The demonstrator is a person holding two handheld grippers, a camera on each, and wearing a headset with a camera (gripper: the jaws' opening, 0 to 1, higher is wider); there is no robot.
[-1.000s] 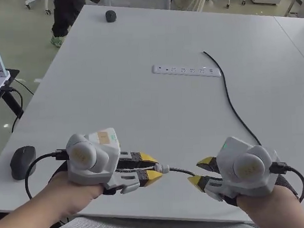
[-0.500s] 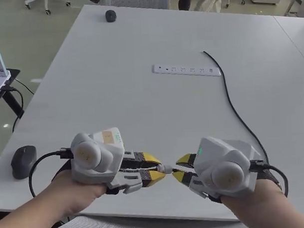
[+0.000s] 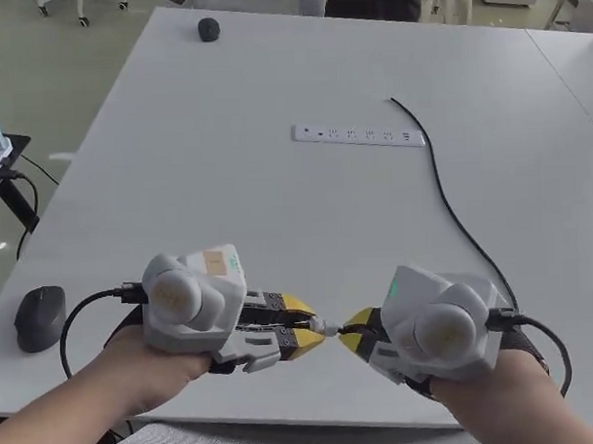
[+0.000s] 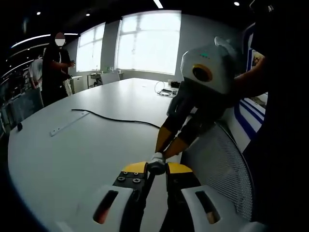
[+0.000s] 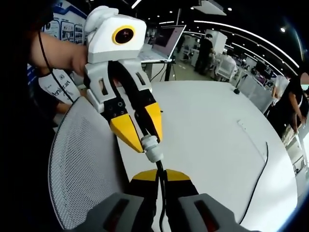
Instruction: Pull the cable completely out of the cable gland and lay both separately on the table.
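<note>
Just above the table's near edge, my left gripper [image 3: 308, 331] is shut on a small white cable gland [image 3: 325, 327]. In the left gripper view the gland [image 4: 155, 162] sits clamped between my yellow fingertips. My right gripper [image 3: 351, 329] faces it tip to tip, almost touching, and is shut on the thin black cable [image 5: 161, 180] right behind the gland [image 5: 150, 145]. The cable still runs into the gland. In the right gripper view the left gripper [image 5: 140, 128] points down at the gland from above.
A white power strip [image 3: 358, 136] lies mid-table, with a long black cord [image 3: 452, 207] trailing to the right edge. A dark mouse [image 3: 39, 317] rests at the near left, a small dark object [image 3: 208, 28] far back. A mesh chair [image 5: 82, 164] is below the grippers.
My right gripper has moved left along the cable until it meets the left gripper, and its jaws have gone from open to shut on the cable. The left gripper stayed put.
</note>
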